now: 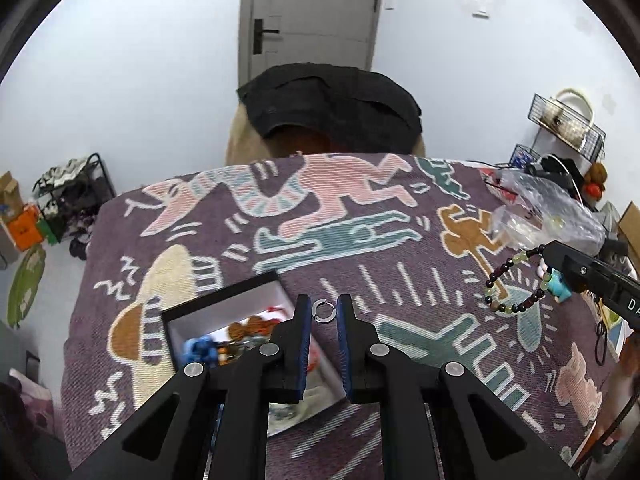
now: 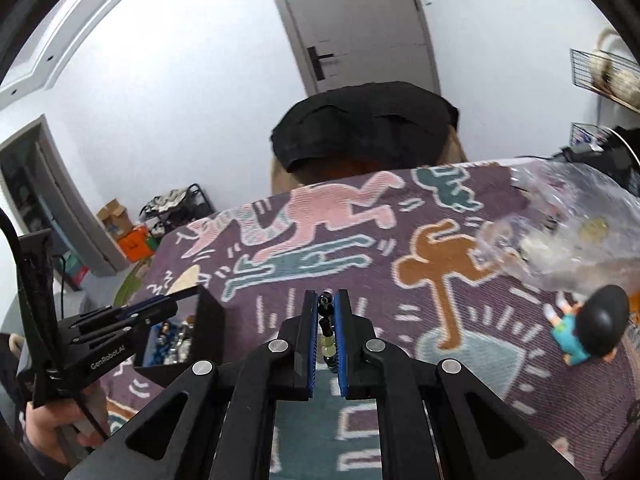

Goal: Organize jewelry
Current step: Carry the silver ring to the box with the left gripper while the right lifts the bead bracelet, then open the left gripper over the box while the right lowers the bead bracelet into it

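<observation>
A small silver ring lies on the patterned purple cloth, between the fingertips of my left gripper, which is open around it. A black box with a white inside holds several trinkets, just left of that gripper; it also shows in the right wrist view. My right gripper is shut on a beaded bracelet of dark and pale green beads. In the left wrist view the bracelet hangs from the right gripper above the cloth.
A clear plastic bag with small items lies at the table's right. A small doll with black hair lies on the cloth near the right edge. A chair draped in black stands behind the table. My left gripper is over the box.
</observation>
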Demonstrator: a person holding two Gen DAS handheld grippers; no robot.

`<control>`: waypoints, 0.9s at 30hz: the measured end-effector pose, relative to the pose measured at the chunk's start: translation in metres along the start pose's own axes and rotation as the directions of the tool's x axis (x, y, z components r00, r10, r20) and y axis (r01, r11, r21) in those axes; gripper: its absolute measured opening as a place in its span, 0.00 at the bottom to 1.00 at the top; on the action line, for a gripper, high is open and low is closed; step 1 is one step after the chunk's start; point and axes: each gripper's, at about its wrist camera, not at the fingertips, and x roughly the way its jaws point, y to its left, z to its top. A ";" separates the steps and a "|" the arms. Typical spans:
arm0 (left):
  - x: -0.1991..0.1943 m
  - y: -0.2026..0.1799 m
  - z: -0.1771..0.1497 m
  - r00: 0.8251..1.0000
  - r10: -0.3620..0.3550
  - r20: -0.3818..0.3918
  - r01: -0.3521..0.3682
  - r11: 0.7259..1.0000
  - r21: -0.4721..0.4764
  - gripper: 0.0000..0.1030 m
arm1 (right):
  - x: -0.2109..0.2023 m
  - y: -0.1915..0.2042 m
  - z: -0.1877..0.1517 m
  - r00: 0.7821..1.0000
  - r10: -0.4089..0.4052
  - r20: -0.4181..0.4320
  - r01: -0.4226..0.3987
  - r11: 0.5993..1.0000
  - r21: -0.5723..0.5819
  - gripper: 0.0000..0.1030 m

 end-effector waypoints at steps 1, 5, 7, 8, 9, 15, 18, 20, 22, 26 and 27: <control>-0.001 0.004 -0.001 1.000 0.000 0.000 0.000 1.000 -0.007 0.13 | 0.002 0.005 0.001 1.000 0.005 -0.002 -0.005 1.000 -0.008 0.08; -0.004 0.021 -0.005 1.000 -0.019 -0.001 0.019 0.999 -0.045 0.13 | 0.010 0.026 0.004 1.000 0.019 -0.010 -0.020 0.999 -0.037 0.08; -0.004 0.028 -0.006 0.999 -0.039 -0.004 0.038 0.997 -0.062 0.14 | 0.013 0.036 0.005 1.000 0.027 -0.014 -0.028 0.998 -0.051 0.08; -0.003 0.033 -0.006 0.999 -0.044 -0.021 0.043 0.996 -0.075 0.15 | 0.015 0.040 0.006 0.999 0.031 -0.017 -0.032 0.998 -0.057 0.08; -0.003 0.037 -0.007 0.998 -0.045 -0.033 0.042 0.995 -0.086 0.16 | 0.017 0.045 0.007 0.999 0.035 -0.019 -0.037 0.997 -0.064 0.08; -0.020 0.063 -0.014 0.999 -0.031 0.037 0.036 0.987 -0.158 0.63 | 0.023 0.076 0.014 0.998 0.066 -0.025 -0.068 0.991 -0.113 0.08; -0.028 0.076 -0.016 0.998 -0.023 0.051 0.032 0.983 -0.180 0.63 | 0.028 0.091 0.017 0.996 0.081 -0.032 -0.084 0.987 -0.137 0.08; -0.034 0.087 -0.019 0.998 -0.012 0.058 0.024 0.979 -0.201 0.63 | 0.032 0.103 0.018 0.995 0.092 -0.038 -0.097 0.983 -0.156 0.08; -0.037 0.096 -0.023 0.998 -0.001 0.060 0.014 0.976 -0.219 0.63 | 0.036 0.115 0.018 0.994 0.102 -0.045 -0.109 0.979 -0.175 0.08; -0.043 0.113 -0.030 0.998 0.010 0.061 0.006 0.967 -0.255 0.63 | 0.044 0.134 0.016 0.991 0.117 -0.061 -0.127 0.971 -0.204 0.08; -0.044 0.117 -0.031 0.998 0.014 0.061 0.003 0.965 -0.262 0.63 | 0.045 0.138 0.015 0.991 0.117 -0.065 -0.128 0.969 -0.210 0.08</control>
